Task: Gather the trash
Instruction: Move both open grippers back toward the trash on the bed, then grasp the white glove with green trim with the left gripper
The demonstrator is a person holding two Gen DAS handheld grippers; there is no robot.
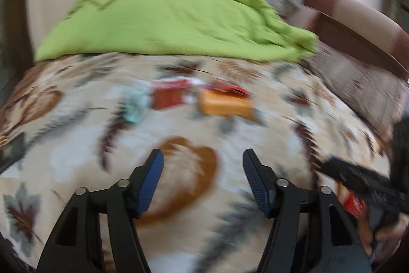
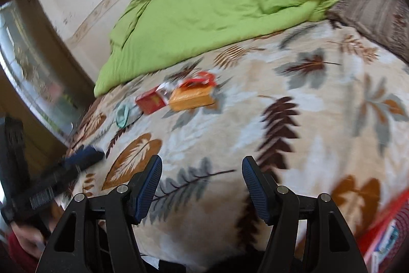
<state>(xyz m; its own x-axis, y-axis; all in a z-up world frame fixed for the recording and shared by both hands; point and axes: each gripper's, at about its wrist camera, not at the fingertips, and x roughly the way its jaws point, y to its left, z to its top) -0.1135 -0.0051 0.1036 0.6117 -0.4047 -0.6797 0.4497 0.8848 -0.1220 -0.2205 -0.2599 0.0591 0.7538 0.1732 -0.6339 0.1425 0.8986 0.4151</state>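
Observation:
Trash lies on a leaf-patterned bedspread [image 2: 230, 124]: an orange box [image 2: 190, 99], a red box [image 2: 150, 102], a red wrapper [image 2: 202, 78] behind them and a pale teal piece [image 2: 122, 115]. The left wrist view, blurred, shows the same orange box [image 1: 225, 104], red box [image 1: 168, 95] and teal piece [image 1: 134, 106]. My left gripper [image 1: 203, 181] is open and holds nothing, well short of the trash. My right gripper [image 2: 202, 186] is also open and empty above the bedspread. Each view catches the other gripper at its edge: the right gripper's body [image 1: 363, 183], the left gripper's finger [image 2: 84, 157].
A crumpled green blanket [image 2: 209, 12] covers the far part of the bed, with striped pillows [image 2: 378, 14] at the right. A red mesh basket [image 2: 388, 229] shows at the lower right. A wooden headboard [image 1: 352, 17] and a window [image 2: 28, 63] border the bed.

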